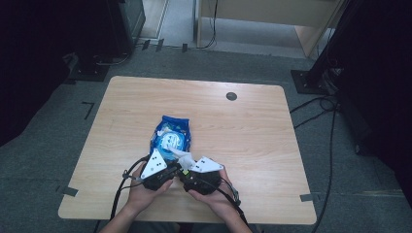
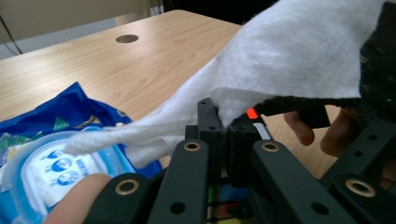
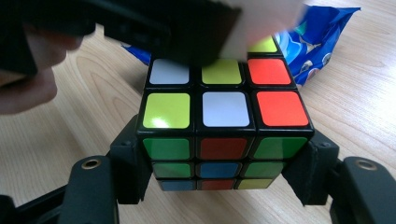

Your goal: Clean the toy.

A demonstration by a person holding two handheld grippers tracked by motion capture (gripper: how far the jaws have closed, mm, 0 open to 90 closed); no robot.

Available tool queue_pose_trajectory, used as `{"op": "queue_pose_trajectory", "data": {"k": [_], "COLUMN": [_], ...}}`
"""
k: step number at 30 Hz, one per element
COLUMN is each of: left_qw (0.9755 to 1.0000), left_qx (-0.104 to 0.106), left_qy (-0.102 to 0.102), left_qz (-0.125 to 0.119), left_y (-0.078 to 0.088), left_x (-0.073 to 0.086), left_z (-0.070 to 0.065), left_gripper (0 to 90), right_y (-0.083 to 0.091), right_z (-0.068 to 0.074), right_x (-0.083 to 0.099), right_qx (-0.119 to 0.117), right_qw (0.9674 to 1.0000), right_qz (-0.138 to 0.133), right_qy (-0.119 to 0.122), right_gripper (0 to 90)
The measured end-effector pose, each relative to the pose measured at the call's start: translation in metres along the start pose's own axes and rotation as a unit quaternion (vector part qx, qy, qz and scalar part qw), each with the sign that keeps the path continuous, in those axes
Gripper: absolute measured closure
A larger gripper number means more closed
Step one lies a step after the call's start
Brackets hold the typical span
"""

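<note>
Now right gripper clamps cube by its sides, just above table. Left gripper pinches wipe shut, directly over cube's top face; pack just beyond.

Soft matt fibrous white wipe, glossy plastic cube, shiny crinkled blue wipes packet, matt wood-grain table

You had open tabletop to the far side, left and right of your hands; only a small dark round cap sat near the far edge. Directly ahead, the blue wipes pack blocked forward passage. The left gripper and right gripper stood almost touching, leaving no gap between them.
</note>
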State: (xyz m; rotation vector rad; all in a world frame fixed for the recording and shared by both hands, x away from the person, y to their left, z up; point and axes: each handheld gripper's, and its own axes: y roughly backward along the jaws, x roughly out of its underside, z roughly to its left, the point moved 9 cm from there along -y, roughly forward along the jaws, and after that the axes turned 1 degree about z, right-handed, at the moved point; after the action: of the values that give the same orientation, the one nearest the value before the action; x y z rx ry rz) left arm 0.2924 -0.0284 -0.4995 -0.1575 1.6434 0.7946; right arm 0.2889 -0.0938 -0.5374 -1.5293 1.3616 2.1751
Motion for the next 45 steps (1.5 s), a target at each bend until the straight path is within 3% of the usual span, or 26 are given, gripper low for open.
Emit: {"op": "queue_pose_trajectory", "data": {"k": [3, 6, 8, 9, 10, 11, 12, 15, 17, 18, 20, 21, 22, 23, 24, 28, 34, 38, 40, 43, 45], "left_qw": [0.9998, 0.9986, 0.9952, 0.9904, 0.9904, 0.9861, 0.9861, 0.9824, 0.9826, 0.984, 0.9894, 0.9905, 0.9925, 0.9925, 0.9928, 0.9922, 0.9925, 0.9926, 0.9917, 0.9903, 0.9906], "left_qx": [0.017, 0.044, 0.075, 0.098, 0.098, 0.116, 0.116, 0.139, 0.139, 0.134, 0.101, 0.091, 0.065, 0.065, 0.044, 0.037, 0.072, 0.058, 0.035, 0.033, 0.043], "left_qy": [0.005, 0.03, 0.062, 0.096, 0.096, 0.117, 0.117, 0.123, 0.121, 0.116, 0.103, 0.102, 0.103, 0.103, 0.111, 0.119, 0.099, 0.105, 0.123, 0.134, 0.129], "left_qz": [-0.001, -0.008, -0.014, -0.018, -0.018, -0.02, -0.02, -0.019, -0.019, -0.019, -0.015, -0.013, -0.011, -0.011, -0.01, -0.011, -0.011, -0.012, -0.011, -0.012, -0.015], "left_y": [-0.002, -0.002, -0.001, 0.0, 0.0, 0.001, 0.001, 0.002, 0.002, 0.002, 0.002, 0.002, 0.004, 0.004, 0.006, 0.008, -0.001, 0.001, 0.004, 0.006, 0.005], "left_x": [-0.001, -0.002, -0.004, -0.004, -0.004, -0.005, -0.005, -0.006, -0.006, -0.006, -0.005, -0.004, -0.003, -0.003, -0.003, -0.003, -0.006, -0.006, -0.003, -0.003, -0.004], "left_z": [-0.007, -0.011, -0.011, -0.008, -0.008, -0.007, -0.007, -0.012, -0.012, -0.012, -0.006, -0.003, 0.005, 0.005, 0.014, 0.018, -0.008, -0.001, 0.014, 0.018, 0.012], "left_gripper": [87.0, 86.5, 86.1, 86.1, 86.2, 86.3, 86.4, 86.5, 86.4, 86.4, 87.1, 87.1, 87.3, 87.5, 87.5, 87.6, 86.9, 87.2, 87.6, 87.7, 87.6], "right_y": [0.0, 0.001, 0.001, 0.003, 0.003, 0.004, 0.004, 0.007, 0.007, 0.007, 0.006, 0.006, 0.006, 0.006, 0.007, 0.008, 0.003, 0.004, 0.007, 0.008, 0.008], "right_z": [0.0, -0.001, -0.001, -0.001, -0.001, -0.001, -0.001, -0.004, -0.005, -0.005, -0.006, -0.006, -0.006, -0.006, -0.005, -0.003, 0.004, 0.005, 0.001, -0.001, -0.001], "right_x": [0.0, -0.001, -0.002, -0.003, -0.003, -0.004, -0.004, -0.005, -0.005, -0.005, -0.004, -0.004, -0.004, -0.004, -0.004, -0.005, -0.004, -0.004, -0.005, -0.005, -0.006], "right_qx": [0.004, 0.006, 0.007, 0.006, 0.006, 0.008, 0.008, 0.012, 0.013, 0.013, 0.023, 0.023, 0.024, 0.024, 0.022, 0.02, 0.015, 0.016, 0.02, 0.022, 0.02], "right_qw": [1.0, 1.0, 0.9999, 0.9998, 0.9998, 0.9997, 0.9997, 0.9995, 0.9994, 0.9994, 0.9994, 0.9994, 0.9993, 0.9993, 0.9993, 0.9992, 0.9993, 0.9993, 0.9992, 0.9991, 0.9991], "right_qz": [-0.002, -0.006, -0.014, -0.018, -0.018, -0.021, -0.021, -0.028, -0.03, -0.03, -0.028, -0.028, -0.029, -0.029, -0.03, -0.033, -0.029, -0.03, -0.033, -0.036, -0.036], "right_qy": [-0.001, -0.004, -0.007, -0.009, -0.009, -0.009, -0.009, -0.011, -0.012, -0.01, -0.001, -0.001, 0.002, 0.002, 0.004, 0.006, 0.016, 0.016, 0.014, 0.007, 0.005], "right_gripper": [34.5, 34.5, 34.5, 34.5, 34.5, 34.5, 34.5, 34.5, 34.5, 34.5, 34.5, 34.5, 34.6, 34.6, 34.6, 34.6, 34.6, 34.6, 34.6, 34.6, 34.6]}}
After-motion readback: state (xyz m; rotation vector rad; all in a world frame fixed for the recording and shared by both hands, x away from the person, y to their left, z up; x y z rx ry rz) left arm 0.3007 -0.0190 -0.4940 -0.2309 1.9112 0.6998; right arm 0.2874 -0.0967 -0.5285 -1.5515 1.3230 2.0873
